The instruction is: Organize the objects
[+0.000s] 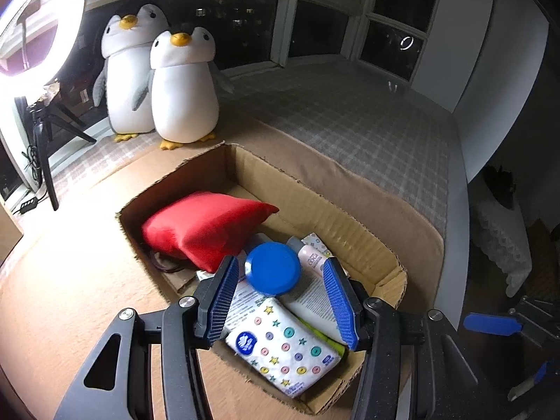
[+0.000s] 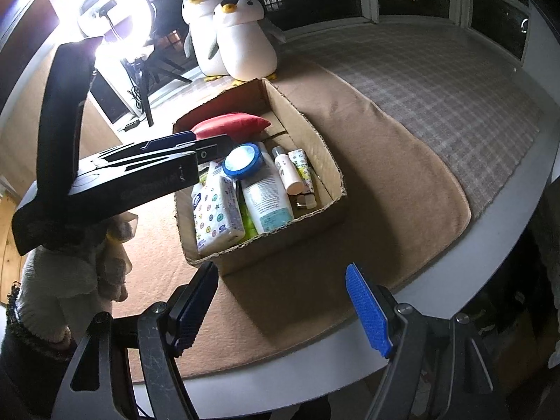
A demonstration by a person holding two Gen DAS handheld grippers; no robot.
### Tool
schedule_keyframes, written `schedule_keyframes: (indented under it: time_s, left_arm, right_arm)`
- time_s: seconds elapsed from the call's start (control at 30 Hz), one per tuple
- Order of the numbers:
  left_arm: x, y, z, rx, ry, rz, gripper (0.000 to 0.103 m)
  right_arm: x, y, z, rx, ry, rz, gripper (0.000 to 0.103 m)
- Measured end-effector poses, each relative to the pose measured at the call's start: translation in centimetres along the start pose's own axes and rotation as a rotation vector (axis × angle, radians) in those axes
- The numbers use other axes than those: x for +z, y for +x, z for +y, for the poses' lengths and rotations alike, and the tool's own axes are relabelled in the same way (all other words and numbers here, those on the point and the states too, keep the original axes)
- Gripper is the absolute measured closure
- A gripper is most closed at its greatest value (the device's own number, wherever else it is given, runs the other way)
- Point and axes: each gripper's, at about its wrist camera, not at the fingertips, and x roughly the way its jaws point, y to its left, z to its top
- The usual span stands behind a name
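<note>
Blue-lidded jar (image 1: 273, 268) sits right between my left claw's (image 1: 280, 301) spread pads, untouched, mid-box by the cardboard box's (image 1: 367, 224) near end. My right claw (image 2: 290, 309) hangs open and empty, well off the box's near corner.

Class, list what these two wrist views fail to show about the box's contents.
- Left wrist: dark item under the red pouch, mostly covered by it.
- Right wrist: pouch's near end, hidden behind the left gripper.
- Both: print on the large white bottle, too small.
</note>
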Motion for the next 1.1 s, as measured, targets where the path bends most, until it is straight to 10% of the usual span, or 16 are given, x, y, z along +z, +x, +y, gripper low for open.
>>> schedule_keyframes:
  time_s: [0.57,1.1]
  left_arm:
    - [-4.3,-9.8,6.9,0.106,-0.142,-0.091,0.041]
    - [-16.2,-19.2,15.4,0.336,-0.43,-0.08,0.025]
  right_arm:
    - [0.5,0.8,6.7,0.062,-0.133,-0.002,0.031]
    - [0.1,3.3,17.5,0.127,-0.378,0.012,0.031]
